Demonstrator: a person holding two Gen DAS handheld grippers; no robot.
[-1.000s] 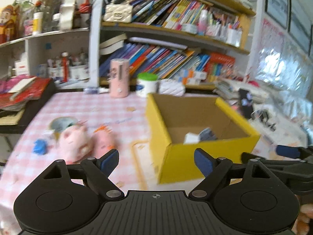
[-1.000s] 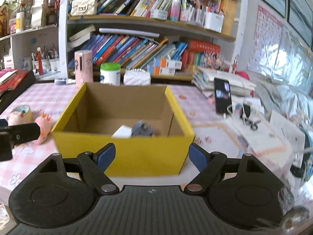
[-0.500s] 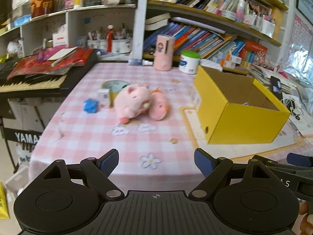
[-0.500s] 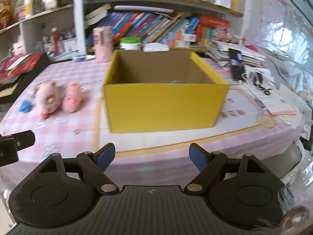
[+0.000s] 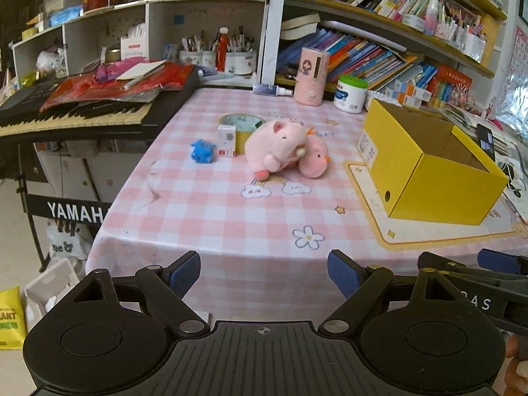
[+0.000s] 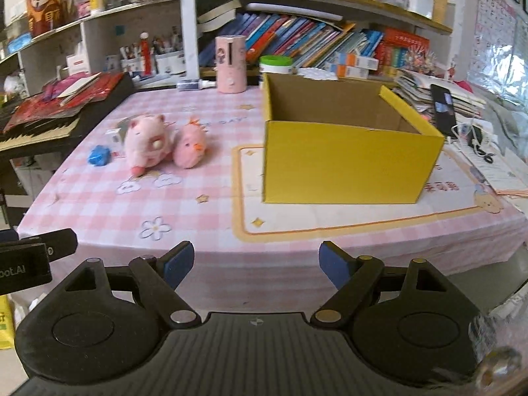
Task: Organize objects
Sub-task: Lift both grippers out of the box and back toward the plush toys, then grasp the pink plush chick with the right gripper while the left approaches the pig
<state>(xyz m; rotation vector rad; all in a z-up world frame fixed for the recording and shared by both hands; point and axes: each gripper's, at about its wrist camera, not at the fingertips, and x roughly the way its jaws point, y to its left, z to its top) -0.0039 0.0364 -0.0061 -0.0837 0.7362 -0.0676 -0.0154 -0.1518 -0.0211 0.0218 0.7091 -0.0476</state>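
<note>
**Both grippers pulled back off the box, toys still out**

A second before, both grippers hung close over the yellow box point(image 6: 346, 161), looking down at a few small items on its floor. Both then backed away past the near edge of the worktop point(image 5: 204, 204), so the views widened and the box floor dropped out of sight. The left gripper point(image 5: 264, 272) had its jaws spread and empty; the right gripper point(image 6: 255, 262) likewise, nothing between the blue pads. Neither opening changed across that second.

Read: a drop into the box looked finished and the hands were resetting for the next pick.

Still loose on the worktop, left of the box and well apart from it:
- pink pig plush point(image 5: 275, 145), touching a smaller pink chick plush point(image 5: 315, 160)
- blue toy point(image 5: 202, 151)
- small white carton point(image 5: 227, 140), just in front of a tape roll point(image 5: 242, 122)

The left gripper faced this cluster more directly, so it seemed the likelier one for the next grab.

Writing: "YAMAH" in white on the keyboard stand point(image 5: 76, 213), cut off by the cloth. "DAY" printed faintly on the cloth behind the plushes in the right view. Box end label point(image 5: 369, 147) too small to read, as were the book spines
</note>
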